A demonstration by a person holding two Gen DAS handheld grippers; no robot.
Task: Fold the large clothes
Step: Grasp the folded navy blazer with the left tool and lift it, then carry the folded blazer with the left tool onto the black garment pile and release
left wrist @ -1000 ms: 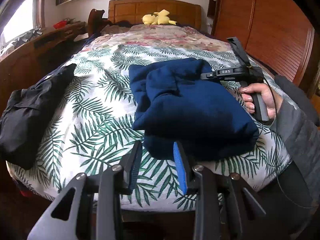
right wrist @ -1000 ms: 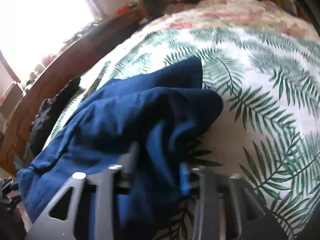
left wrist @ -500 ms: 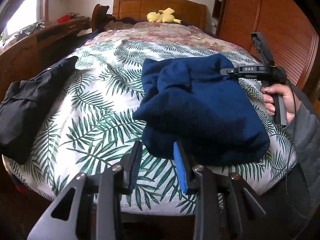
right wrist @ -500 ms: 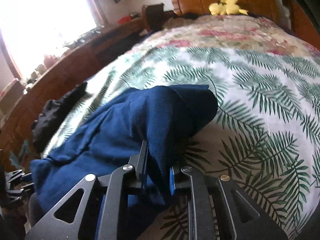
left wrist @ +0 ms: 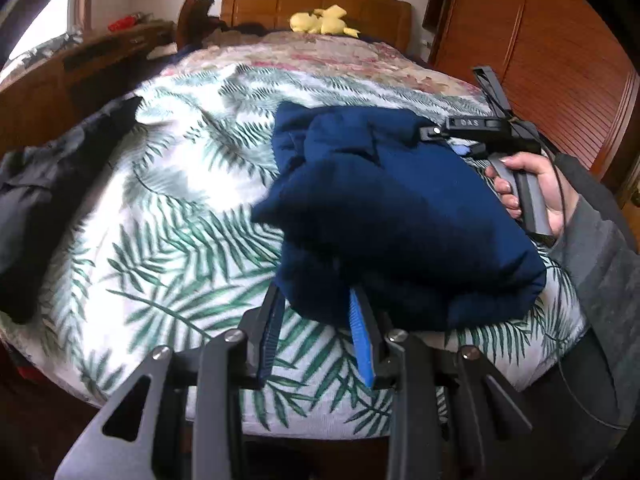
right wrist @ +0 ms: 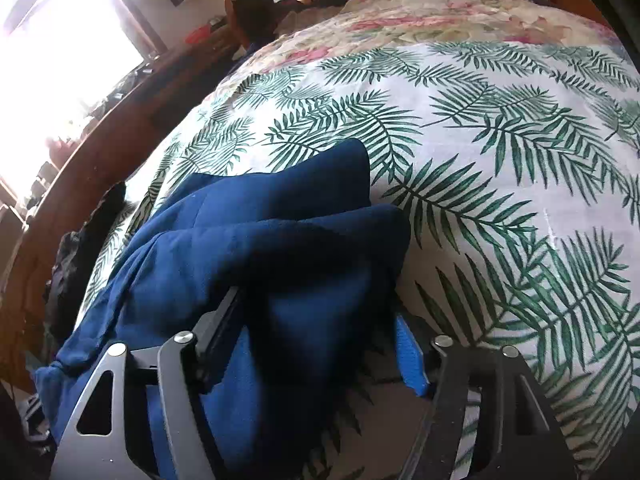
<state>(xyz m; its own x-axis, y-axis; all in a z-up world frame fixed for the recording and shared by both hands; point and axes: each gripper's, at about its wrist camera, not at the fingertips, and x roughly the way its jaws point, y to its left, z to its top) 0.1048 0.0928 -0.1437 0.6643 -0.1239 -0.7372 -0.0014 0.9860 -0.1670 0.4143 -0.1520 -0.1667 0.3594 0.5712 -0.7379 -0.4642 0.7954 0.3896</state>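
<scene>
A dark blue garment [left wrist: 392, 216] lies folded in a thick bundle on the palm-leaf bedspread [left wrist: 168, 216], near the bed's front edge. My left gripper [left wrist: 315, 295] points down at the bundle's near edge. Its jaws stand a little apart, with the cloth's edge at the fingertips and no visible pinch. A hand [left wrist: 536, 184] holds my right gripper [left wrist: 440, 134] at the bundle's far right corner. In the right wrist view the right gripper [right wrist: 316, 308] has its jaws opening wide. A fold of the blue garment [right wrist: 260, 248] lies loose between them.
A black garment [left wrist: 48, 184] lies at the bed's left edge. A yellow plush toy [left wrist: 320, 24] sits by the wooden headboard [left wrist: 312, 4]. A wooden wardrobe [left wrist: 560, 80] stands to the right and a wooden desk [left wrist: 80, 76] to the left. A grey sleeve [left wrist: 600, 248] reaches in from the right.
The right gripper's jaws were pinched on a fold of blue cloth and now stand wide apart around it. The left gripper has come closer, so its tips now meet the bundle's near edge.
</scene>
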